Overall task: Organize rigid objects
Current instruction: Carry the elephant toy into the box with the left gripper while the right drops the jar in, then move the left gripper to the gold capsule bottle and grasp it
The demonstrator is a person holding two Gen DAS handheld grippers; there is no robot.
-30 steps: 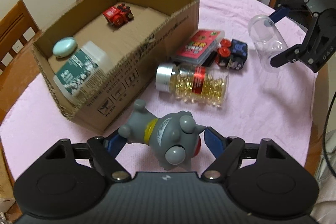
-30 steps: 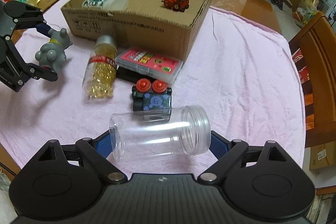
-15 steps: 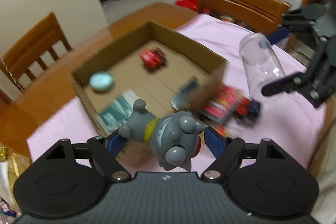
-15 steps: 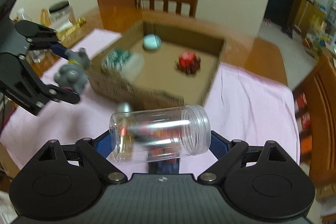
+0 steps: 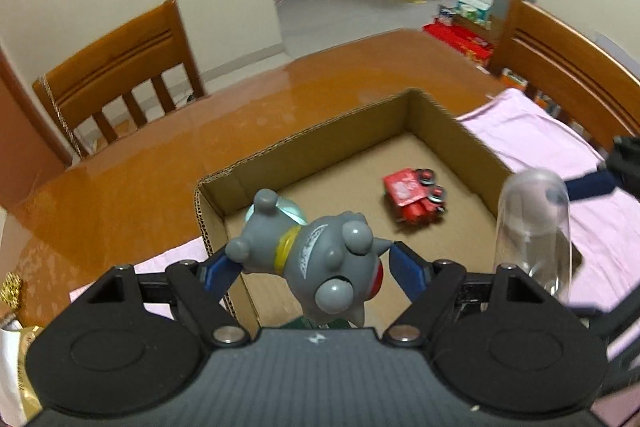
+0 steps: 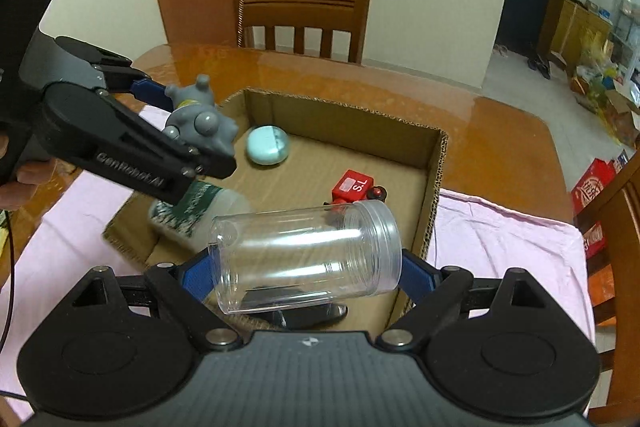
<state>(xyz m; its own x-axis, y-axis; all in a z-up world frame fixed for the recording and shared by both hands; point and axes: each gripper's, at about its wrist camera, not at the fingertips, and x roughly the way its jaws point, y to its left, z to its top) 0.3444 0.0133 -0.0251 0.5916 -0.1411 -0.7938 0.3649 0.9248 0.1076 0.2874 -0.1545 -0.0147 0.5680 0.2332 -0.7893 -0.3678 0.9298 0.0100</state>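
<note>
My left gripper (image 5: 316, 263) is shut on a grey toy animal (image 5: 320, 259) with a yellow collar, held above the near left corner of the open cardboard box (image 5: 472, 139). It also shows in the right wrist view (image 6: 200, 119). My right gripper (image 6: 304, 267) is shut on a clear plastic jar (image 6: 304, 255) lying sideways, held over the box's near edge (image 6: 436, 195); the jar also shows in the left wrist view (image 5: 532, 227). Inside the box lie a red toy car (image 5: 414, 201), a pale blue oval case (image 6: 266, 145) and a green-labelled white bottle (image 6: 196, 207).
The box stands on a pink cloth (image 6: 504, 239) over a round wooden table (image 5: 160, 155). Wooden chairs (image 6: 304, 15) stand around the table. A dark flat object (image 6: 296, 315) lies under the jar by the box's near side.
Both grippers have risen and moved over the box with their loads. The loose items on the cloth have dropped out of sight.
</note>
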